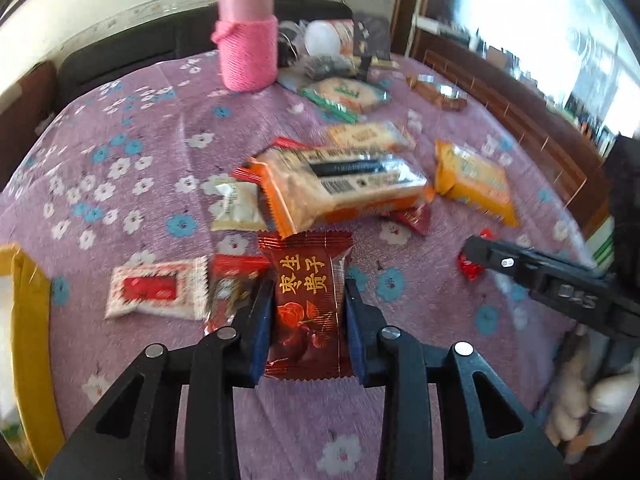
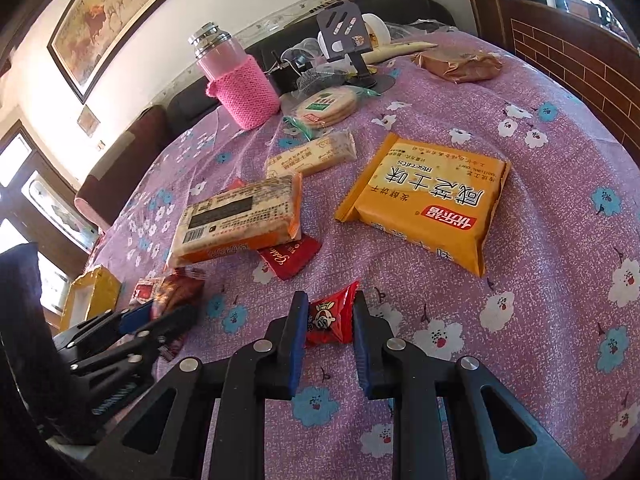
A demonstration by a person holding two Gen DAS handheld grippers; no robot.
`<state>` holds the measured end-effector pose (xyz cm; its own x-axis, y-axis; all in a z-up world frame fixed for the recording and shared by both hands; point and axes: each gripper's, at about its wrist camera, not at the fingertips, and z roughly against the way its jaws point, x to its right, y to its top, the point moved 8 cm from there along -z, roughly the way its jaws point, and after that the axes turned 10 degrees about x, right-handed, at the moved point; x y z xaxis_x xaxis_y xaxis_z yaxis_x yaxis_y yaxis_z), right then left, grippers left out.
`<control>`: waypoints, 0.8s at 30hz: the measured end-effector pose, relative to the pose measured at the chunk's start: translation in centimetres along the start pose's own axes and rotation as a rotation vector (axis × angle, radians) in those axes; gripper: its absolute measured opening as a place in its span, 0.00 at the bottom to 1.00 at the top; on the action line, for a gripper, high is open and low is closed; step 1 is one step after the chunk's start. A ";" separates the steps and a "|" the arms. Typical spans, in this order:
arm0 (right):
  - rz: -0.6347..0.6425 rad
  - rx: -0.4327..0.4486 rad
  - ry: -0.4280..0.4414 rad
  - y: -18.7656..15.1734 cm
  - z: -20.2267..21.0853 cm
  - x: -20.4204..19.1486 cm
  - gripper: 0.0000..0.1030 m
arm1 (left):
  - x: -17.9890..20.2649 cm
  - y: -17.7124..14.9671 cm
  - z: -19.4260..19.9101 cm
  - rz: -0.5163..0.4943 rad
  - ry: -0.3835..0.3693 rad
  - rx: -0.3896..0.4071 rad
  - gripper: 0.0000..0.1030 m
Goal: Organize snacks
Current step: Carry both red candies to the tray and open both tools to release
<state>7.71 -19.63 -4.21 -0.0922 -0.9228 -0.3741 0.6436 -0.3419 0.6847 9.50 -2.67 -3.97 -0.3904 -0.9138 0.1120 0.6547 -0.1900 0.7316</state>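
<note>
Clamping our left gripper (image 1: pixel 306 300) on a dark-red packet (image 1: pixel 308 308), our right gripper (image 2: pixel 330 318) pinches a red candy (image 2: pixel 330 318) on the tabletop (image 2: pixel 540 280).

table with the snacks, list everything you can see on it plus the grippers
tablecloth: 1, purple with white and blue flowers, covers the table
bottle: 1, pink knitted sleeve, steel cap, far side
round crackers pack: 1, clear with green label, beside the bottle
long biscuit pack: 1, pale, mid table
orange-ended cracker pack: 1, centre, lying over small red sachets
yellow biscuit pack: 1, right of centre
brown wrapped pack: 1, far right
phone stand: 1, dark, far side
white-red sachet: 1, near left
yellow box: 1, left edge
dark red candy: 1, in left gripper
bright red candy: 1, in right gripper
</note>
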 end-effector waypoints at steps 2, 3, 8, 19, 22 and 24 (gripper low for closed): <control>-0.009 0.006 0.022 0.1 0.2 -0.1 0.21 | -0.2 0.1 1.9 0.039 -0.026 0.026 0.29; -0.017 0.005 0.035 0.1 0.2 -0.2 0.21 | -0.3 0.1 3.3 0.057 -0.040 0.043 0.29; -0.139 -0.056 0.229 -0.5 0.0 -1.0 0.21 | -2.4 -0.3 9.8 0.147 -0.057 0.123 0.29; -0.060 -0.067 0.303 -2.5 1.9 -6.7 0.21 | -15.6 -8.4 20.9 0.434 0.225 0.236 0.29; 0.002 -0.102 0.352 -4.4 2.9 -11.4 0.21 | -18.6 -10.6 22.3 0.484 0.292 0.238 0.29; 0.052 -0.131 0.388 -5.9 3.4 -15.2 0.21 | -20.0 -11.7 22.6 0.519 0.299 0.230 0.29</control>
<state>2.77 -4.16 -0.41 0.2200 -0.7945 -0.5661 0.7334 -0.2479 0.6330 -5.02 25.99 0.41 0.1593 -0.9332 0.3221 0.5416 0.3554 0.7618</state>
